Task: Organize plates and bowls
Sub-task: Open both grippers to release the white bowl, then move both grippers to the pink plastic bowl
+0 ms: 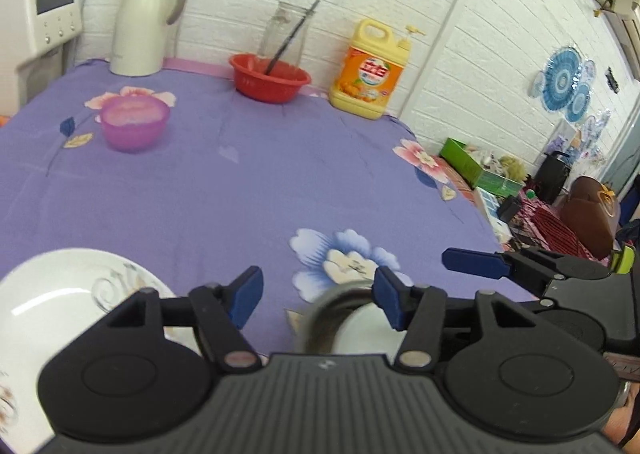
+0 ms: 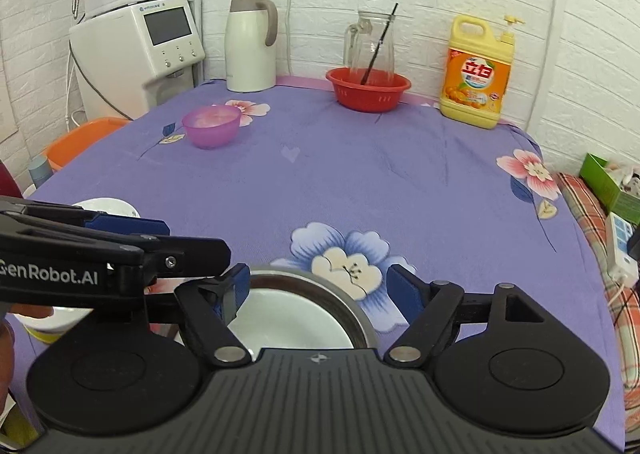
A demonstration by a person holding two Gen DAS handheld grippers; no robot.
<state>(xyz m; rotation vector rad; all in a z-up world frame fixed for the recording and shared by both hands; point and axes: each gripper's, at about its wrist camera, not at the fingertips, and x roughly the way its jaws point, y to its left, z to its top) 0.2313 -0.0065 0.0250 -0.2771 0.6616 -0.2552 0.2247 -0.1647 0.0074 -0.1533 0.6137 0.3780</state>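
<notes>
1. The left gripper [image 1: 318,302] hovers low at the near edge of the table, jaws spread wide with nothing between them.
2. The right gripper [image 2: 320,290] sits just to its right, jaws also wide apart and empty; its fingers flank the metal bowl [image 2: 352,306] below without a visible grip on it.
3. The metal bowl stands at the near edge of the purple floral tablecloth [image 2: 360,182] and holds a white dish [image 2: 288,322] inside it.
4. A white plate with a scroll pattern [image 1: 60,294] lies near left, beside the metal bowl and partly hidden by the left gripper's body.
5. In the right wrist view, a small white bowl with a yellow base [image 2: 44,324] shows under the left gripper's arm; details are unclear.
6. A translucent purple bowl [image 2: 211,125] stands far left on the cloth, well apart from the near dishes.
7. A red plastic basin [image 2: 368,88] stands at the far centre, with a glass pitcher [image 2: 374,42] behind it holding a dark straw.
8. A white thermos jug [image 2: 250,42] stands far left against the wall, with a white water dispenser [image 2: 140,50] to its left.
9. A yellow dish-soap bottle [image 2: 476,74] stands far right against the wall.
</notes>
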